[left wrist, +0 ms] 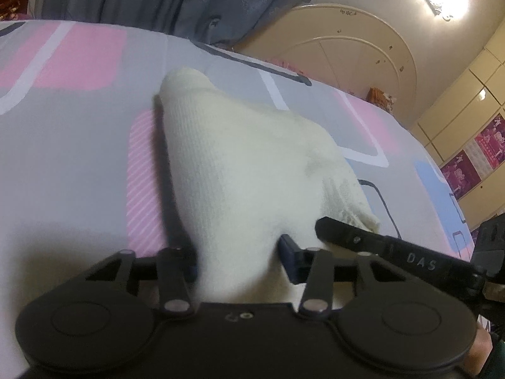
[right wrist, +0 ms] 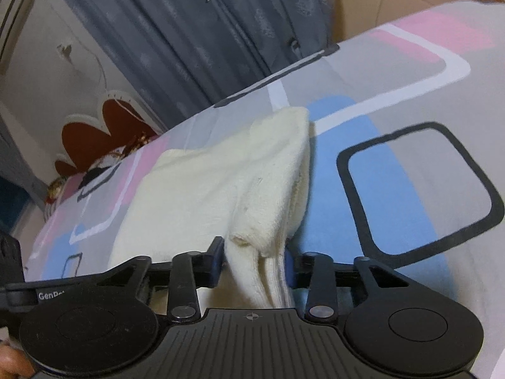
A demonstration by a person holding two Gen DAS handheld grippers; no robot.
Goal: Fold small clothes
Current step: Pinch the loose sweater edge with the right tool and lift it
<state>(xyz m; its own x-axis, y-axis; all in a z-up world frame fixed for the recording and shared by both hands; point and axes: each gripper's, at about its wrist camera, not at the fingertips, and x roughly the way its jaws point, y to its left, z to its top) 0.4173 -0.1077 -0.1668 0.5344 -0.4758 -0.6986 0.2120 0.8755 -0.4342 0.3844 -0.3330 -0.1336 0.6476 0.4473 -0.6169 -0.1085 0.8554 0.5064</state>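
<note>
Left gripper (left wrist: 238, 252) — right gripper (right wrist: 254, 259) — both pinching cream sock (left wrist: 240, 158), patterned bedsheet (left wrist: 79, 132)

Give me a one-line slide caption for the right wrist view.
Right gripper jaws clamp the edge of a cream sock lying on a patterned bedsheet.

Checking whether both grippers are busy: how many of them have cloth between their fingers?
2. The left gripper is clamped on the cream garment at its near edge; the right gripper pinches the garment's layered near edge over the patterned bedsheet.
</note>
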